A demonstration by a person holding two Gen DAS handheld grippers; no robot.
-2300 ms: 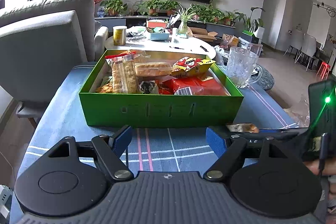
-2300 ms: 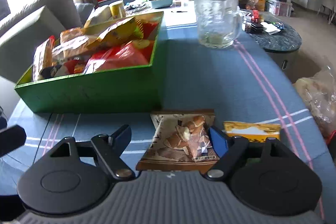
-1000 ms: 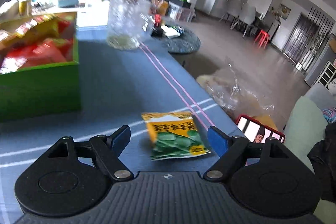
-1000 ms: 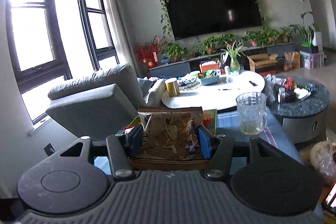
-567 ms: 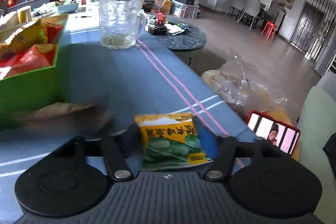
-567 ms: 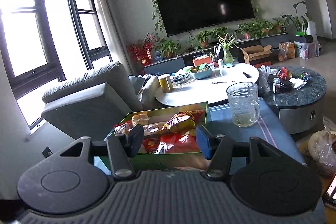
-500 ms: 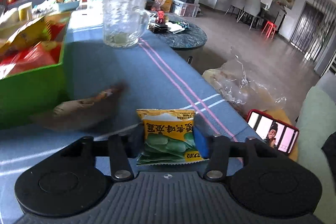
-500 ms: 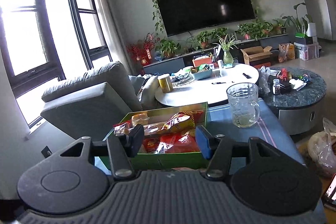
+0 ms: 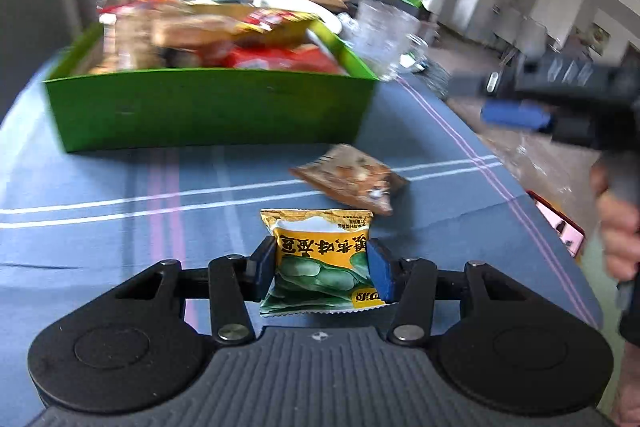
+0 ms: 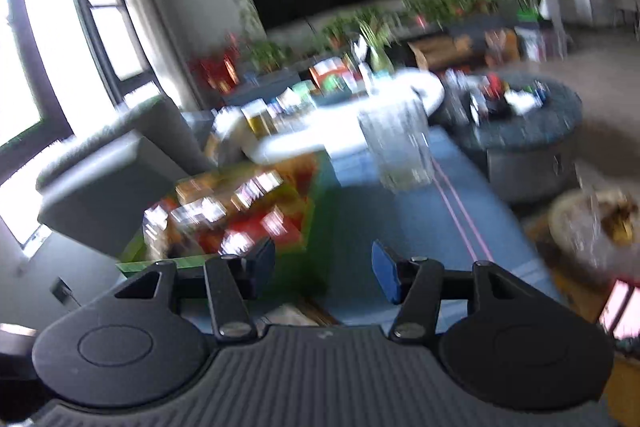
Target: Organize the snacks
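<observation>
Where the brown packet (image 9: 350, 179) lies (tilted), green box (image 9: 208, 107) beyond.

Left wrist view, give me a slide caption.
Left claw grips a yellow packet; brown packet lies before the green box.

A table covered by a blue cloth (image 9: 120, 227) with white and pink stripes carries everything. A green box (image 9: 208, 107), heaped with snack packets, sits on it toward the far side. Just in front of the box's near right corner lies a brown snack packet (image 9: 352, 179), flat on the cloth. A glass mug (image 9: 380, 35) stands beyond the box's right end, apparently on the same cloth, though blur makes that hard to confirm.
</observation>
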